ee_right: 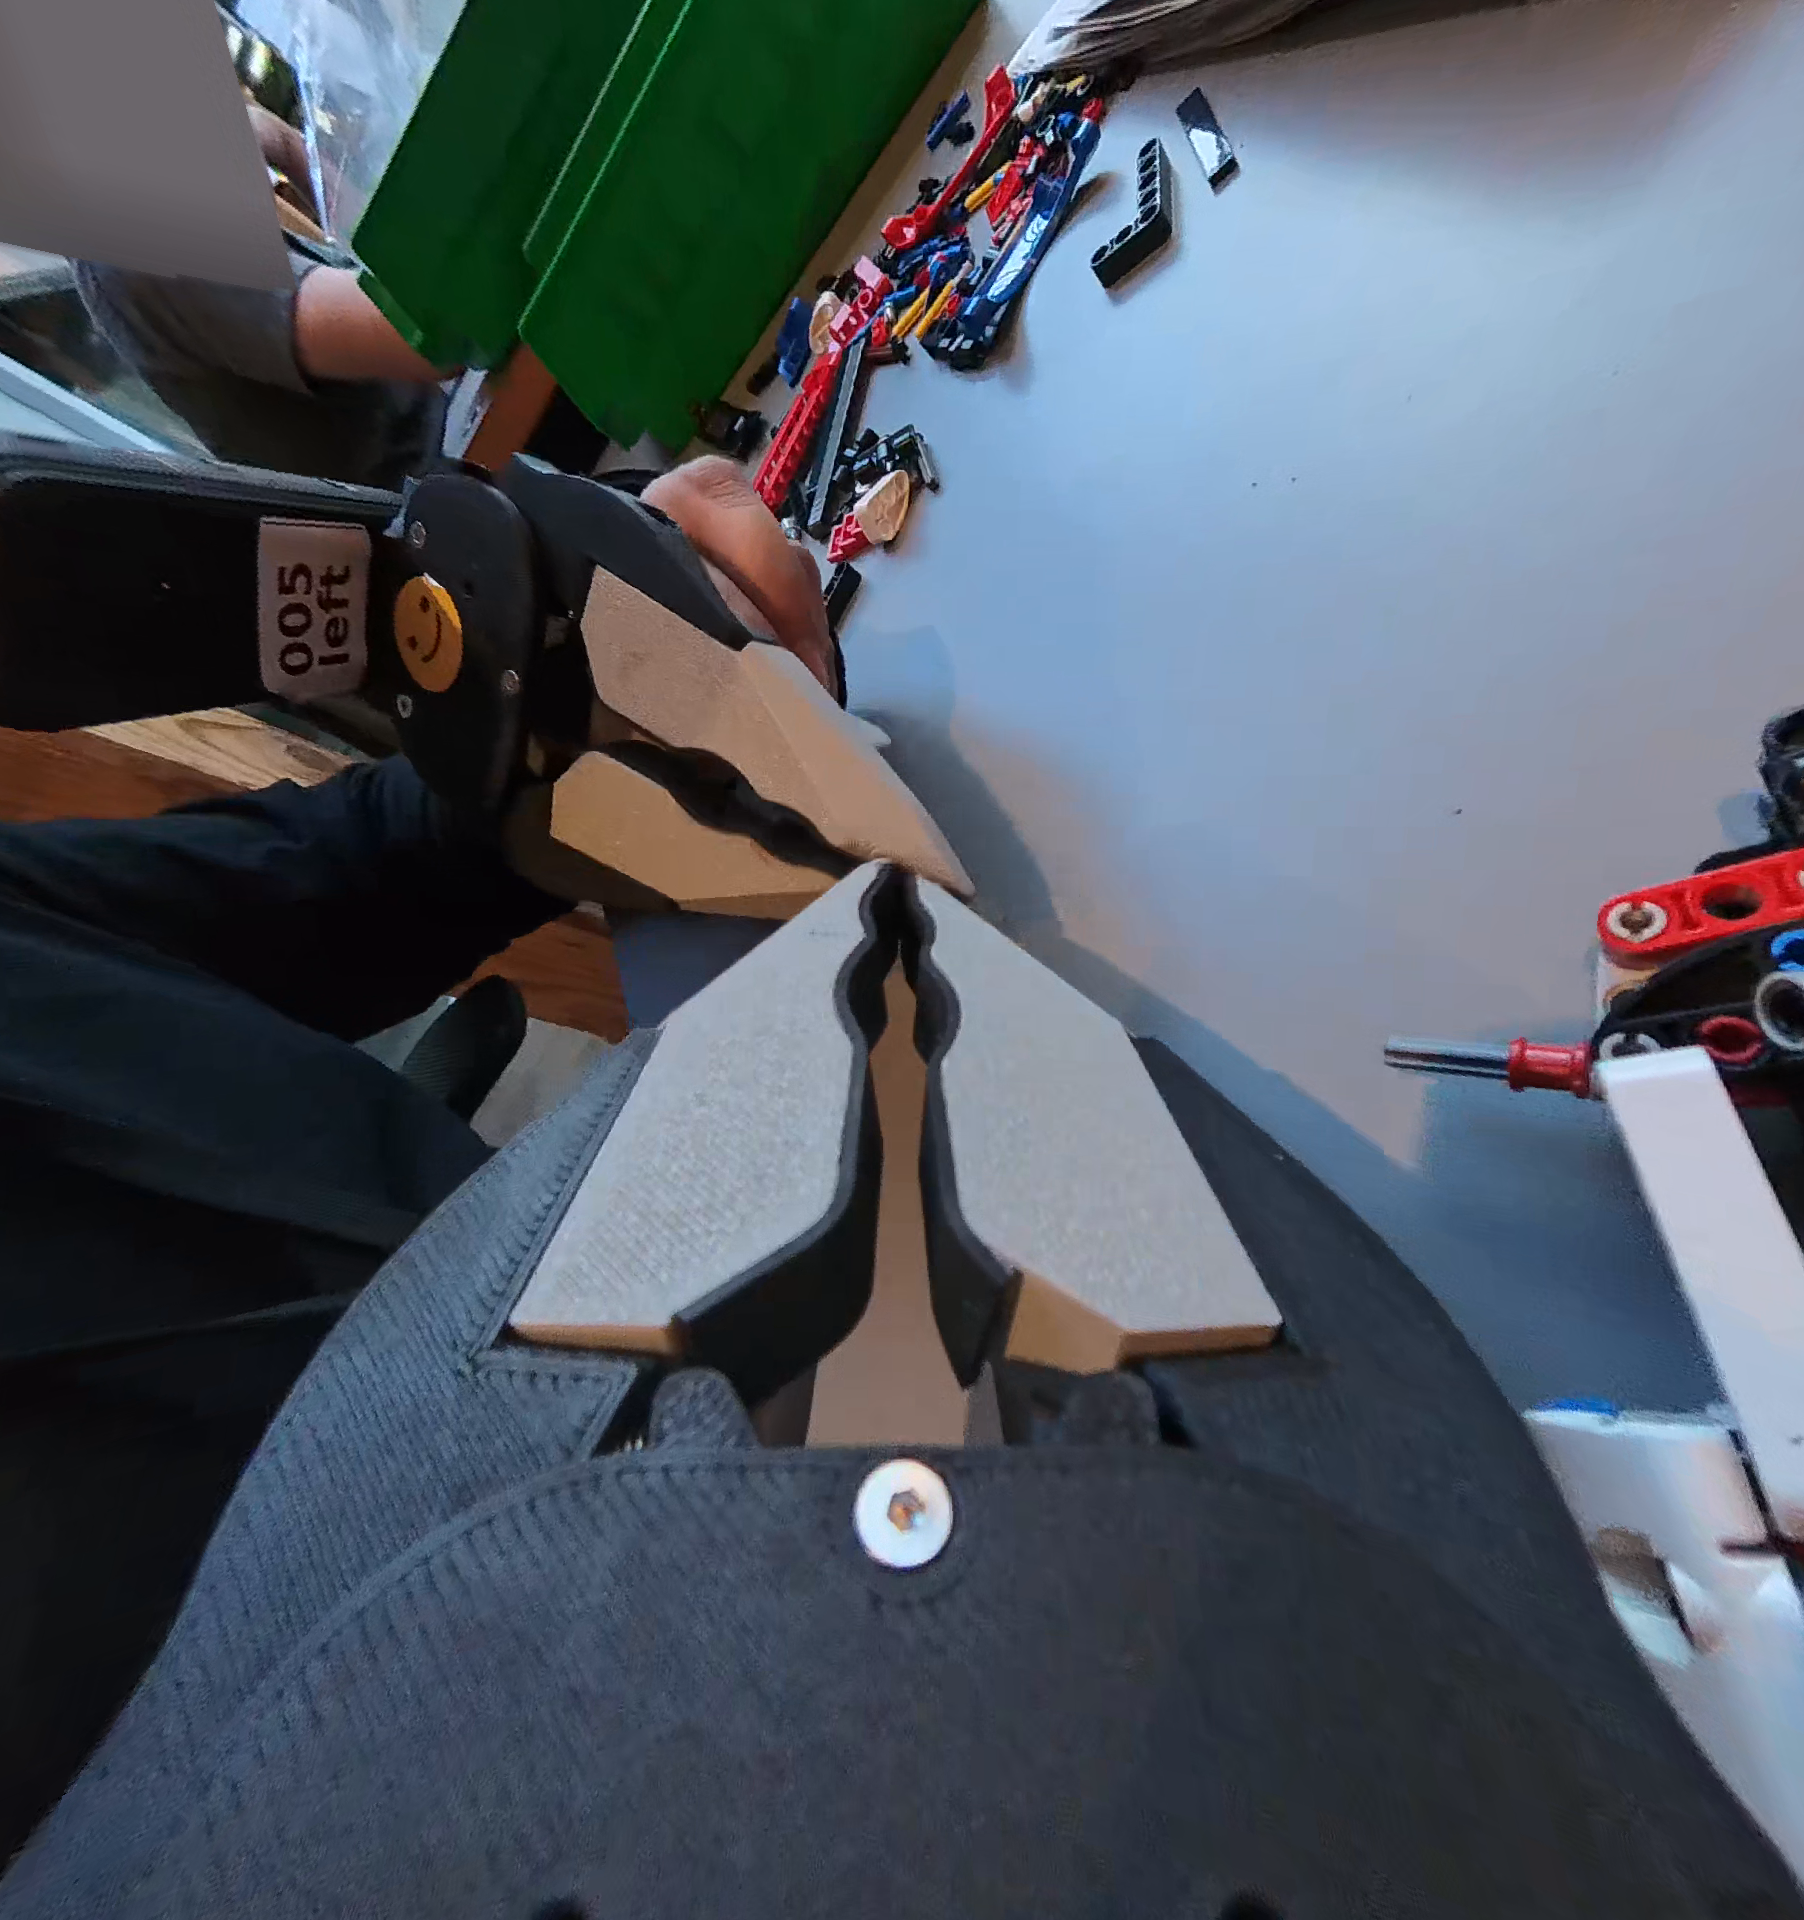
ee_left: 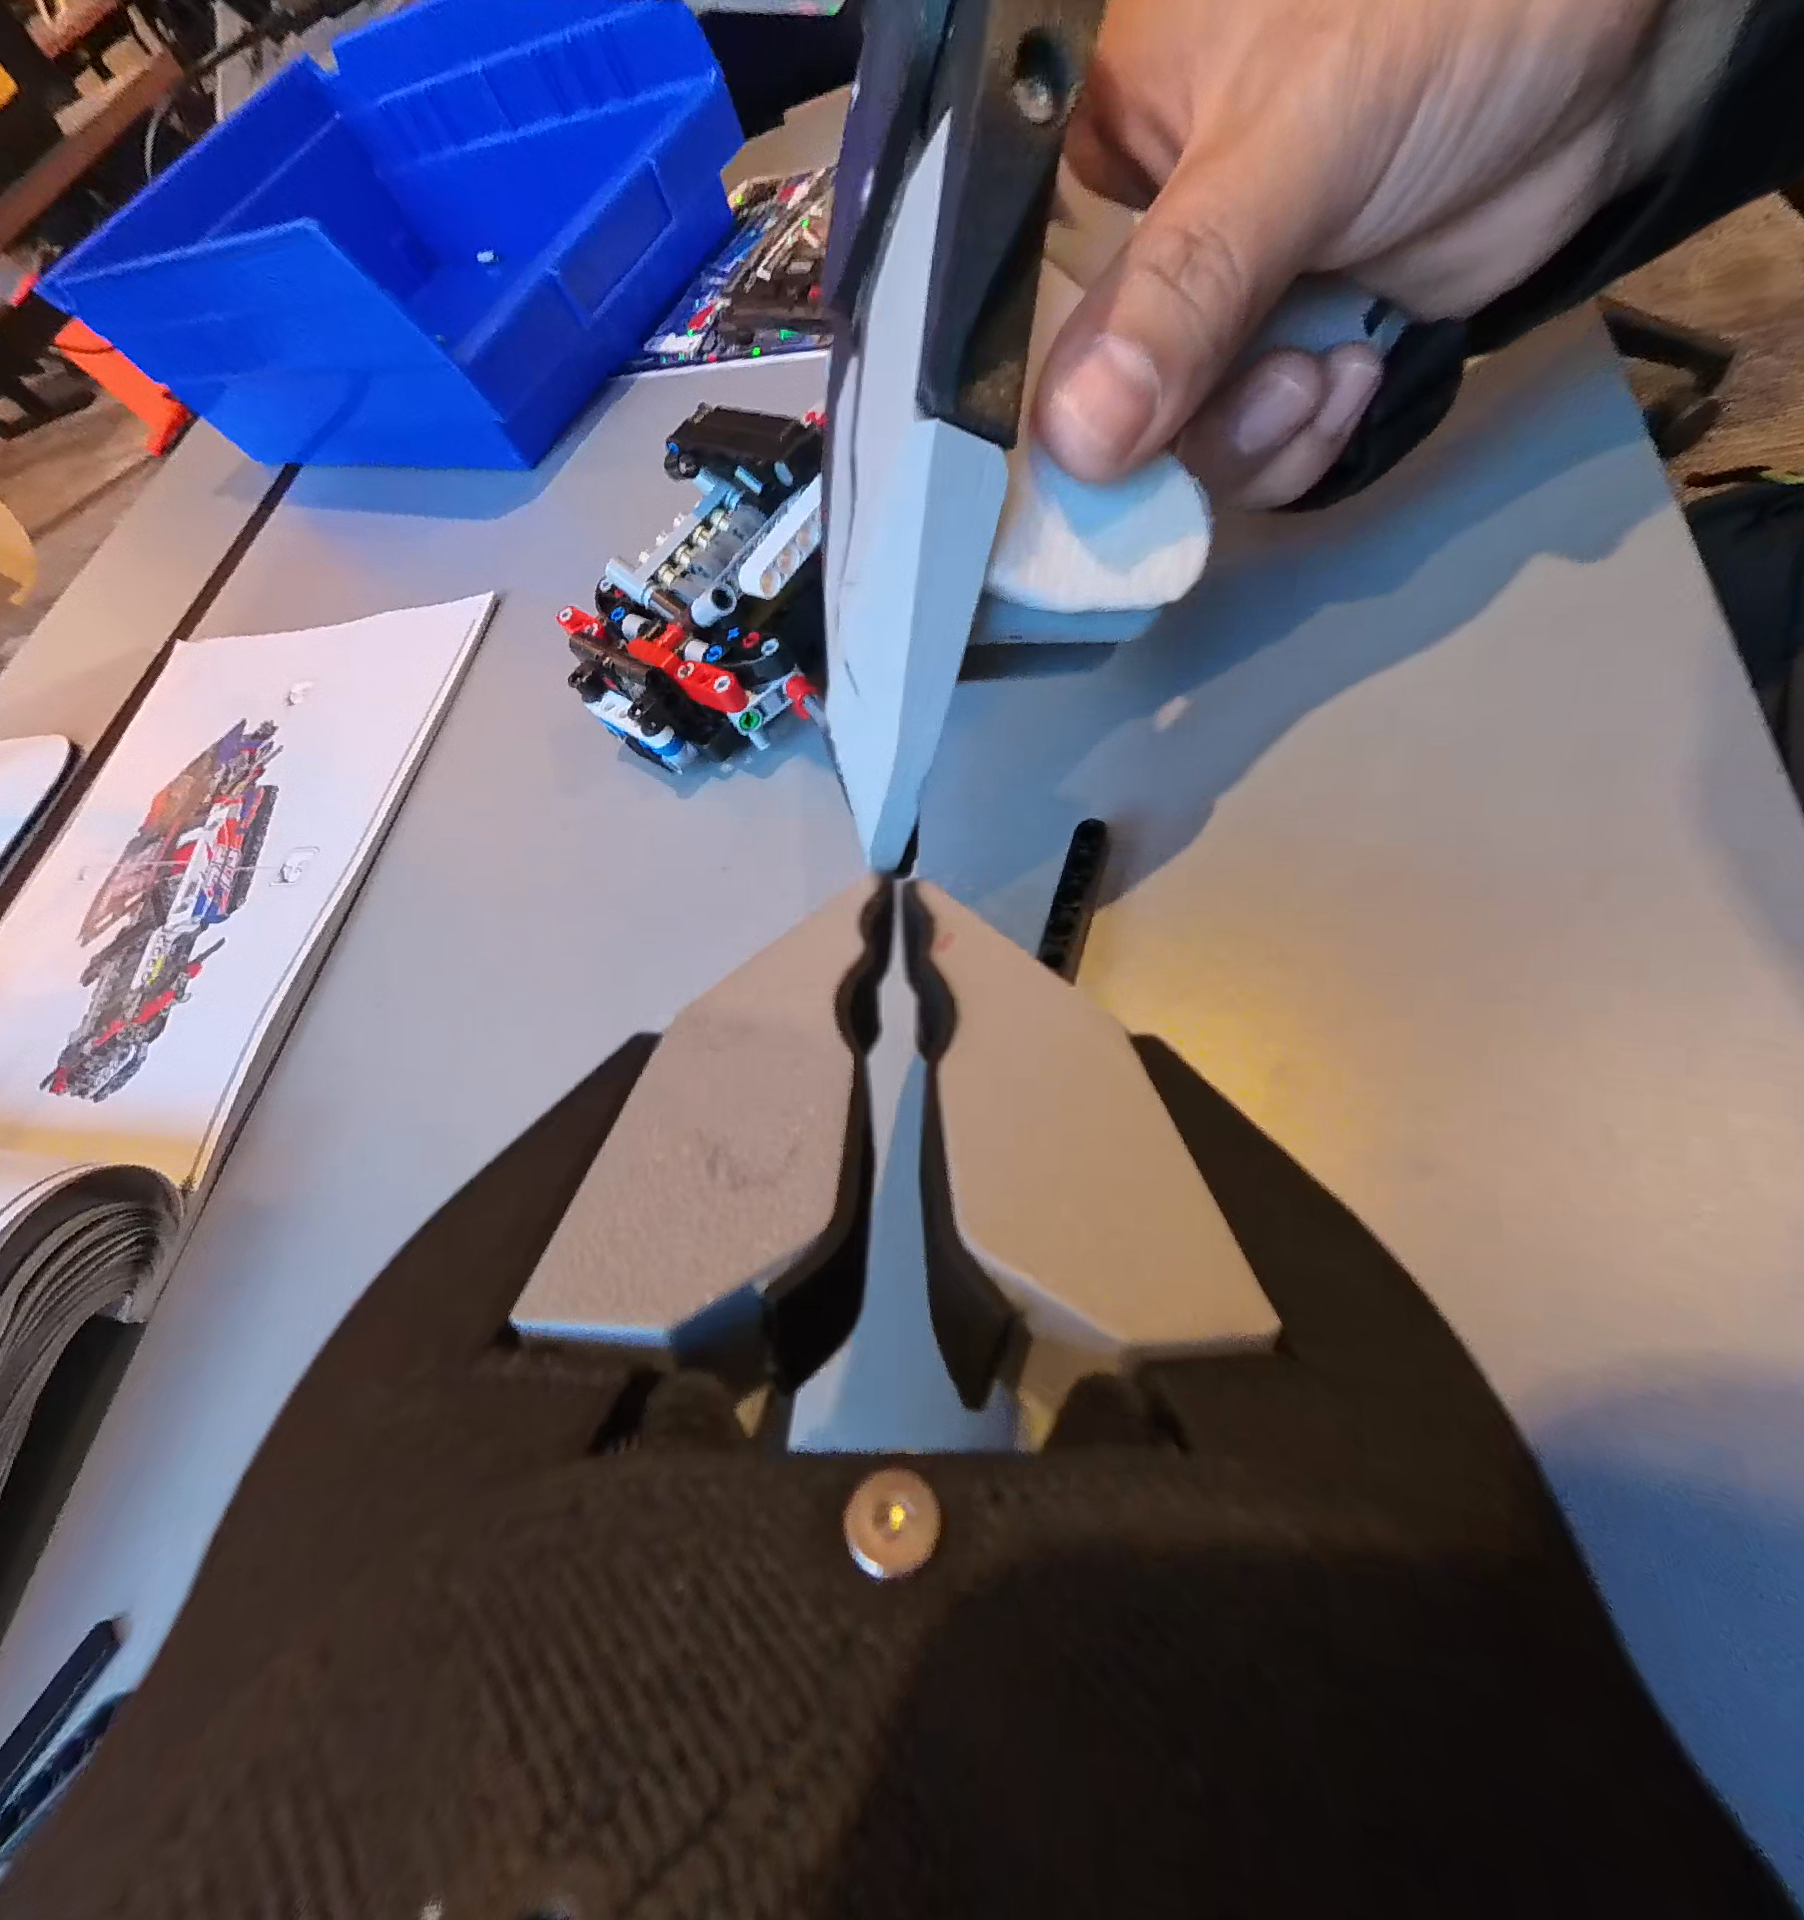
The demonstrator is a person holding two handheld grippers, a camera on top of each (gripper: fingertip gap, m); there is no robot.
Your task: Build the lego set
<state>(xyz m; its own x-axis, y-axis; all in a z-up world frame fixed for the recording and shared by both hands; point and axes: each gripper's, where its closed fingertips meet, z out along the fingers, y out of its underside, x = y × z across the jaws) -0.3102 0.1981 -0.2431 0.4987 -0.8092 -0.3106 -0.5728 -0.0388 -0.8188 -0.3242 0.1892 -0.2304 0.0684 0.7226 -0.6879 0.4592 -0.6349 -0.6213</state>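
My left gripper (ee_left: 896, 891) is shut, its fingertips low over the grey table (ee_left: 1397, 987). My right gripper (ee_left: 893, 854) comes down from above with a hand on it, and it is shut too. Its tip almost meets my left tip. In the right wrist view my right gripper (ee_right: 896, 894) is shut and the left gripper (ee_right: 929, 868) reaches in from the left, tip to tip. A black beam (ee_left: 1074, 899) lies on the table just behind the tips. The partly built lego model (ee_left: 700, 603) stands farther back; it also shows in the right wrist view (ee_right: 1760, 987).
An open instruction booklet (ee_left: 202, 831) lies at the left, with a blue bin (ee_left: 410, 229) behind it. A pile of loose lego parts (ee_right: 929, 270), a black angled beam (ee_right: 1137, 213) and a green bin (ee_right: 649, 187) lie at the far side. Left and right tips are no more than a few centimetres apart.
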